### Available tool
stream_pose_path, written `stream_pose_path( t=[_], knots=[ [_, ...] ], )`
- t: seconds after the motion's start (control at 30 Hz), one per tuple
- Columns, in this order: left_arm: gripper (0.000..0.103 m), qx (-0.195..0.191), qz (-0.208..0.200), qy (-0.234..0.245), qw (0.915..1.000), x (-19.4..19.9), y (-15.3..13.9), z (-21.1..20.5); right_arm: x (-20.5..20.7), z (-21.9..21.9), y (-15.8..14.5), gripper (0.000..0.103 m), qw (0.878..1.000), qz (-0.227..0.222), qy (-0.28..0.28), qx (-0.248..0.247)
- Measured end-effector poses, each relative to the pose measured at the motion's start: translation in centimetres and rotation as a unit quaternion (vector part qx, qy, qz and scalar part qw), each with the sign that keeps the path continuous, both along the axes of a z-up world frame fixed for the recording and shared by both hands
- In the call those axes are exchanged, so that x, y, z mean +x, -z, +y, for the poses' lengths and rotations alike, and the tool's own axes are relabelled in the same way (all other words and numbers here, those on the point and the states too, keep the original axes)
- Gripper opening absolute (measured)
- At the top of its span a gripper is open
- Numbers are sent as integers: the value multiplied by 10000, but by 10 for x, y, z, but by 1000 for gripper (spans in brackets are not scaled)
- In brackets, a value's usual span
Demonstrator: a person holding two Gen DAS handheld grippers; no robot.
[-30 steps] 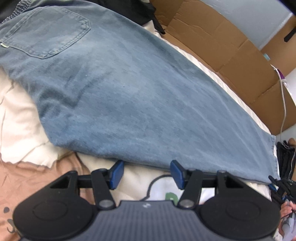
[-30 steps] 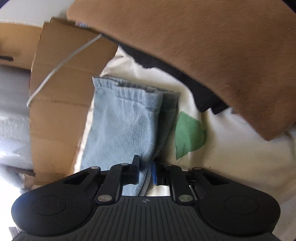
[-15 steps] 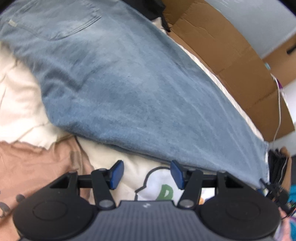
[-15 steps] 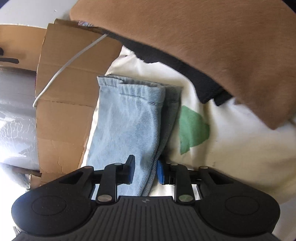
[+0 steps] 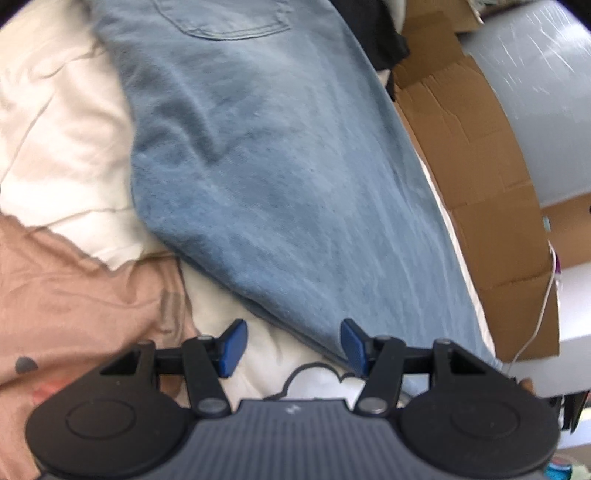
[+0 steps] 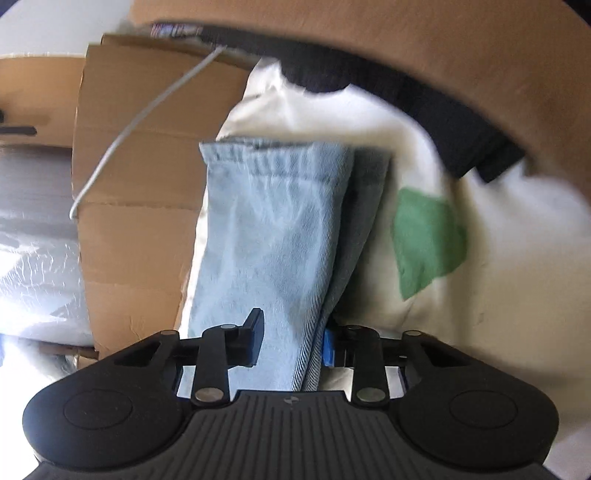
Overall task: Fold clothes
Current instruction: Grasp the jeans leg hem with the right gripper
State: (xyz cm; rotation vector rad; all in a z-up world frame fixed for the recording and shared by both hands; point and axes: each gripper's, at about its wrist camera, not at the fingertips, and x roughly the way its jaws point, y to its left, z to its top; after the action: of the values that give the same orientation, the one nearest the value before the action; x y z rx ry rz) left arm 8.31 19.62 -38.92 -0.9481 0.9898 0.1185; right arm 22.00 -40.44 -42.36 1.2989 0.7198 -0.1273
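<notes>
The jeans point(image 5: 295, 177) lie stretched out along the white sheet point(image 5: 55, 122), folded lengthwise so the two legs are stacked, with a back pocket point(image 5: 225, 18) showing at the far end in the left wrist view. A pinkish-brown garment point(image 5: 81, 295) is bunched on the sheet just beside the near edge of the denim, and flattened cardboard point(image 5: 480, 192) runs along the far side of the jeans, with a thin white cable point(image 5: 539, 321) hanging over it.

The left claw point(image 5: 291, 345) hovers at the long folded edge of the jeans with its blue pads spread wide. It holds nothing; the right-hand pad sits just at the denim's edge, while the left one is over bare white fabric that carries a printed cloud outline.

At the other end, the right claw point(image 6: 291, 345) has the hem end of the legs point(image 6: 273, 240) running between its fingers. The pads stand at a middling gap with the doubled denim between them: the blue right pad presses against the folded edge, while the black left pad looks a little apart from the cloth, so the grip seems loose rather than pinched. The stitched hem point(image 6: 273, 162) points away from the claw. Beside the legs on the sheet is a green printed patch point(image 6: 424, 240), and past it a black cloth point(image 6: 461, 122) lies under a broad tan surface point(image 6: 461, 48).
</notes>
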Motion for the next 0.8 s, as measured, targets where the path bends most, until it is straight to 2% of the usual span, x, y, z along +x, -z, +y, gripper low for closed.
stream_pose_path(
  t=[0.13,0.17,0.2,0.3,0.4,0.5,0.57,0.6,0.67,0.8],
  knots=[
    [60,-61,9,-59,10000,1,2,1,9,2,3,33,10000,-33,-8,36],
    [63,-85,1,-54,9999,2,2,2,10,1,2,18,10000,-6,-26,8],
    [63,-105,-12,-48,9999,2,1,2,12,1,0,8,10000,22,-44,-20],
    [63,-150,-51,-47,9999,0,0,3,7,-1,-4,8,10000,-24,-37,71],
    [63,-326,-48,-244,9992,-2,2,5,6,-2,-8,9,9998,-100,61,181],
    [63,-634,-24,-516,9967,-7,7,9,10,2,-3,13,9998,93,120,135],
    [63,-782,-36,-630,9949,-8,9,9,14,6,3,12,9995,163,173,222],
    [63,-845,-47,-676,9941,-8,10,9,17,8,2,8,9996,176,118,192],
    [63,-926,-71,-729,9930,-8,12,6,22,14,-9,7,9997,232,36,49],
    [69,-996,-140,-802,9917,-7,14,1,28,16,-30,7,9998,126,7,130]
  ],
)
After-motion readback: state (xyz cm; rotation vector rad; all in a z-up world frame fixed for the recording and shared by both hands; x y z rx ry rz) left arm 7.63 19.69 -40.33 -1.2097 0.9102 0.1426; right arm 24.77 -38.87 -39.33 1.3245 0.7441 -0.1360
